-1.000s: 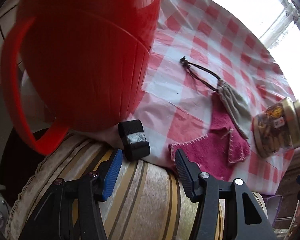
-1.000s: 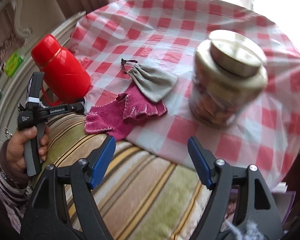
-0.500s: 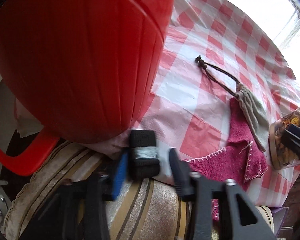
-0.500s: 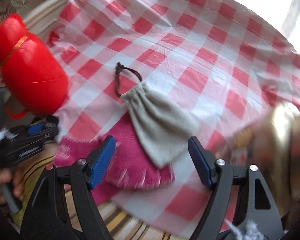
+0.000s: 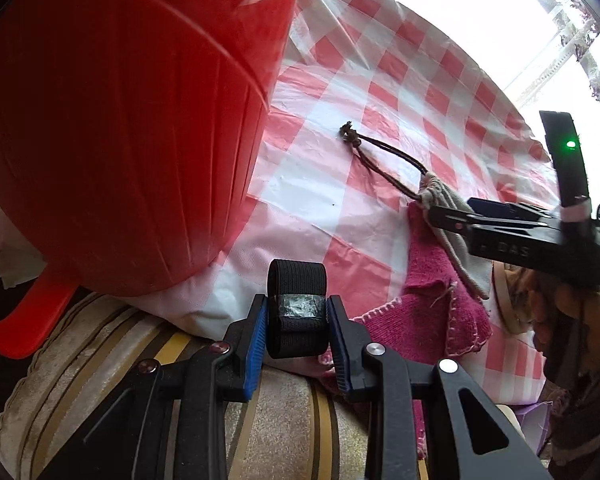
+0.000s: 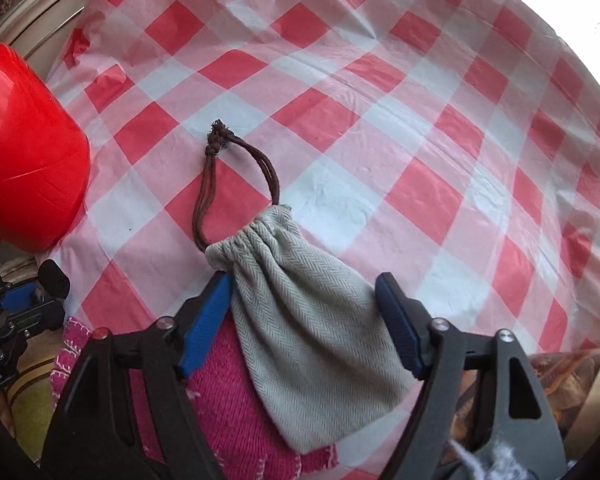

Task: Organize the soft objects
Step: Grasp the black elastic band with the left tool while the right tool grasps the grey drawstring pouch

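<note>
My left gripper (image 5: pixel 297 328) is shut on a black elastic band (image 5: pixel 296 312) with a grey taped patch, at the table's near edge. My right gripper (image 6: pixel 306 308) is open, its jaws either side of a grey drawstring pouch (image 6: pixel 312 328) with a brown cord (image 6: pixel 216 172). The pouch lies partly on a pink knitted cloth (image 6: pixel 228 400). In the left wrist view the pouch (image 5: pixel 444 200) and the pink cloth (image 5: pixel 432 304) lie to the right, with the right gripper (image 5: pixel 452 216) over them.
A big red plastic jug (image 5: pixel 112 128) stands close on the left, also in the right wrist view (image 6: pixel 20 184). A red-and-white checked cloth (image 6: pixel 380 120) covers the table. A striped cushion (image 5: pixel 284 432) lies below the edge. A glass jar (image 6: pixel 540 400) sits at the right.
My left gripper moved forward and closed on the black band. My right gripper moved in from above the jar to straddle the grey pouch.
</note>
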The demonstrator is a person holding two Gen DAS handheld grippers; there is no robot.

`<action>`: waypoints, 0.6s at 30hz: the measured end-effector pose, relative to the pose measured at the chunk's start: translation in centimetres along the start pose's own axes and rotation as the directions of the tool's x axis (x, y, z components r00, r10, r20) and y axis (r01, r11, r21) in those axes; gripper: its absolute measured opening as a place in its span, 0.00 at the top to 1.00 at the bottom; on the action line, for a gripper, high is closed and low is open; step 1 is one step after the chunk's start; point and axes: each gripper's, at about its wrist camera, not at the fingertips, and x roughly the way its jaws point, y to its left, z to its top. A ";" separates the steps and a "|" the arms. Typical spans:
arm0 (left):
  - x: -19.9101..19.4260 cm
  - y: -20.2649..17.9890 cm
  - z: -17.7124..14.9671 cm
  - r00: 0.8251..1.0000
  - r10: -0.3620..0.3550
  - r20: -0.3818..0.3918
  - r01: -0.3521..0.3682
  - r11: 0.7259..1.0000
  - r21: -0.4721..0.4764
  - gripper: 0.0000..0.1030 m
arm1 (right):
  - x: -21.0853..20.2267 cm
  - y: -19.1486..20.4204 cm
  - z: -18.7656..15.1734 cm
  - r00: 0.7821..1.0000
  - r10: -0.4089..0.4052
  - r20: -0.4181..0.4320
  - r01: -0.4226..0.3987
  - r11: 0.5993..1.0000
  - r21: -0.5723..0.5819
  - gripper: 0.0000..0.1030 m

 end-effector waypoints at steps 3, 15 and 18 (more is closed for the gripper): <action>0.0 0.0 0.1 1.000 -0.014 0.010 0.014 1.000 0.000 0.70 | -0.4 -0.1 -0.1 1.000 0.028 0.008 -0.028 0.999 0.027 0.67; -1.3 -0.4 -0.1 0.995 -0.075 0.069 0.075 0.997 0.011 0.70 | -8.1 -0.4 -3.0 0.989 0.035 0.144 -0.053 0.991 0.119 0.81; -2.0 -0.4 -0.3 0.993 -0.081 0.090 0.079 0.997 0.017 0.70 | -11.1 -0.8 -4.8 0.982 0.038 0.186 -0.065 0.988 0.138 0.81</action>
